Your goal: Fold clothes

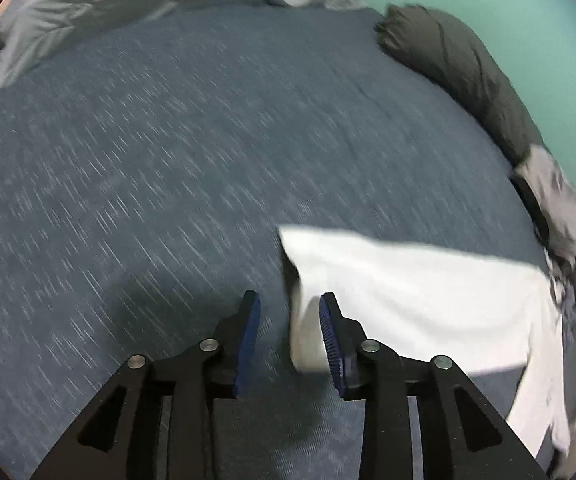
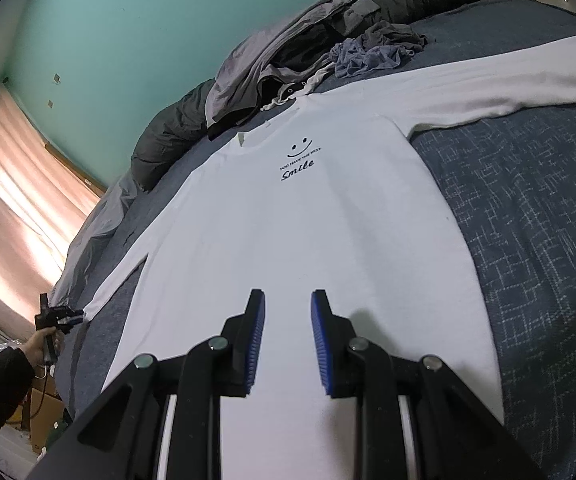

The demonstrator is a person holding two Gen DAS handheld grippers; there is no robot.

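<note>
Folding is barely begun: white long-sleeved shirt [image 2: 308, 240] is spread flat on the bed [image 2: 528, 240], left claw [image 1: 290, 336] released beside the sleeve cuff [image 1: 308, 336], right claw [image 2: 288, 340] held unclenched, empty.

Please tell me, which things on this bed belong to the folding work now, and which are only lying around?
In the job:
- white long-sleeve shirt, spread flat
- left gripper, open at the sleeve cuff
- right gripper, open over the shirt's hem

Lying about:
- dark padded jacket
- grey garment
- crumpled blue-grey cloth
- light grey bedding
- cardboard box
</note>
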